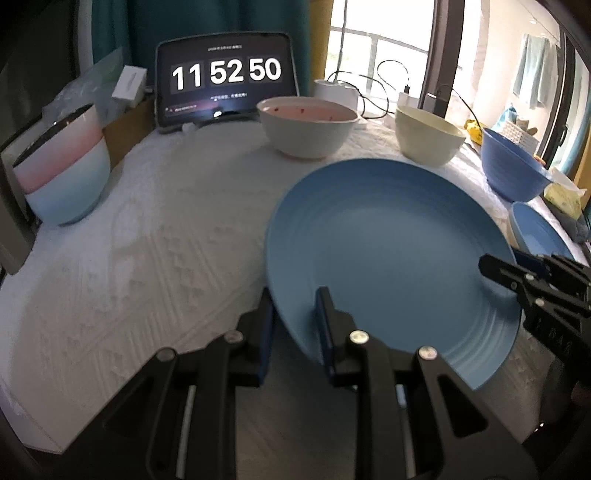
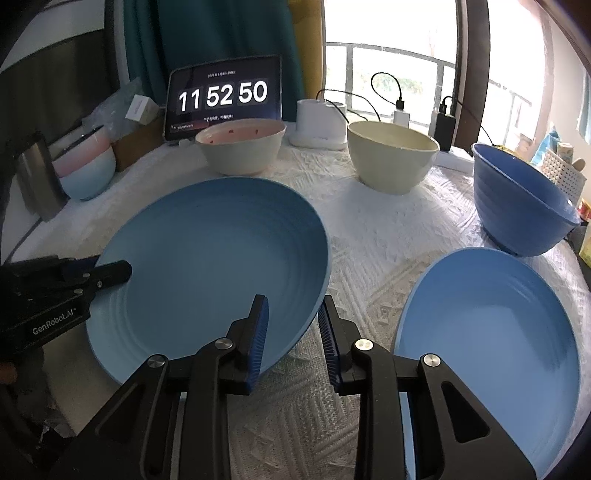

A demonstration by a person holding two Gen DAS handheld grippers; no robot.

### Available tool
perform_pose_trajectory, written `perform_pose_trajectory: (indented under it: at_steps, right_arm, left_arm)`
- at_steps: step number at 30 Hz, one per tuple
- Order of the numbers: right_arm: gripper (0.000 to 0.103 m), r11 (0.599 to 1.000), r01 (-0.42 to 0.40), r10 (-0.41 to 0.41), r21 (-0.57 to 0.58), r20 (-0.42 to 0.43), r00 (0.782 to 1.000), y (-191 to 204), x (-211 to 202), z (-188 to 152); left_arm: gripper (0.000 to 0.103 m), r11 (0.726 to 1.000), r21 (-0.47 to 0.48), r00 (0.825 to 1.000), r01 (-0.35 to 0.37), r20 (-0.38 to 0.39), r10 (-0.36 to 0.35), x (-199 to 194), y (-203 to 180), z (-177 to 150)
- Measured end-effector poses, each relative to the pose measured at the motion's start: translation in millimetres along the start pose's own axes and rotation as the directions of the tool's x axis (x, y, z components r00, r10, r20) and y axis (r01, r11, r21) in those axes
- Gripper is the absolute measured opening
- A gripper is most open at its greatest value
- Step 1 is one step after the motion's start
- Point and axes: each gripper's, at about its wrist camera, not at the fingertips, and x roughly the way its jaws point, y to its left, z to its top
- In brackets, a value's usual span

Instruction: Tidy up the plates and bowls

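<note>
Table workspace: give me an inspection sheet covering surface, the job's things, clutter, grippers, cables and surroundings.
Surface: white textured cloth covers the table.
Job's things: large light blue plate; second blue plate to its right in the right wrist view; blue bowl; cream bowl; pink-lined bowl; stacked pink and blue bowls at far left.
Clutter: tablet showing a clock; white dock; small box.
Grippers: left gripper shut on the large light blue plate's rim; right gripper open, straddling the opposite rim.
Cables: black cables run to chargers at the table's back.
Surroundings: window; teal curtain.
</note>
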Motion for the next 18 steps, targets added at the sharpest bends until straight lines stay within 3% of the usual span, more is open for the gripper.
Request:
perform_pose_trajectory:
  at_steps: [7, 18]
  right_arm:
    - [0.030, 1.000, 0.009, -0.009, 0.004, 0.049, 0.999, -3, -13, 0]
    - [0.030, 0.999, 0.041, -0.045, 0.036, 0.129, 0.991, -18, -51, 9]
  left_arm:
    - [0.022, 1.000, 0.014, 0.998, 0.002, 0.057, -0.003, -16, -8, 4]
    - [0.023, 0.998, 0.030, 0.993, 0.062, 0.103, -0.065, -35, -29, 18]
